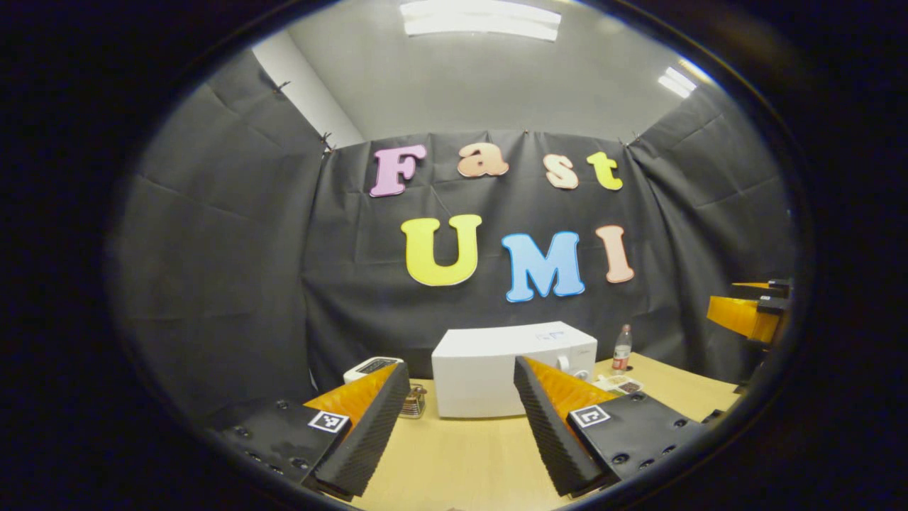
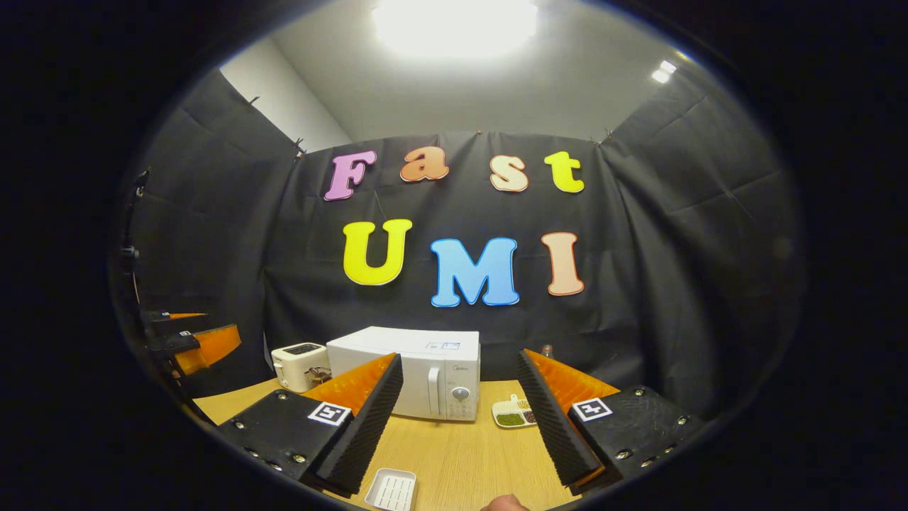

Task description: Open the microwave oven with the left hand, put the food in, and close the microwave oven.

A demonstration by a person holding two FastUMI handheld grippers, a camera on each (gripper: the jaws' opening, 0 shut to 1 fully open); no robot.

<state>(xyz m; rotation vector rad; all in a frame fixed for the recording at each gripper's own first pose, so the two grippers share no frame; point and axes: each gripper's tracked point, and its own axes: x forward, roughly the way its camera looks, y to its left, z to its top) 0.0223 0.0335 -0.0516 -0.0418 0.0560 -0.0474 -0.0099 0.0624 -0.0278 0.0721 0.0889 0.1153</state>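
Nearest the lens in the right gripper view is a small white ridged tray (image 2: 391,490) lying on the desk (image 2: 461,461) at its near edge, just ahead of the right gripper (image 2: 461,426), whose fingers stand wide apart and grasp nothing. A fingertip of the person (image 2: 505,504) shows at the same near edge. Toward the far edge sits the white microwave oven (image 2: 415,380), door closed, its upright handle (image 2: 433,390) and control knob (image 2: 460,394) facing forward. Just beside it on the knob side rests a white divided dish (image 2: 514,413) holding the food: green grains in one compartment and darker bits in another, too small to name. On the other side of the microwave oven stands a white toaster (image 2: 300,367).

The left gripper (image 1: 461,419) is likewise released, its fingers spread and holding nothing above the desk, with the microwave oven framed between them. In this view a clear bottle with a red label (image 1: 622,350) stands upright near the far edge, beyond the divided dish; what it contains cannot be told. A small metal object (image 1: 414,402) sits between toaster and microwave oven.
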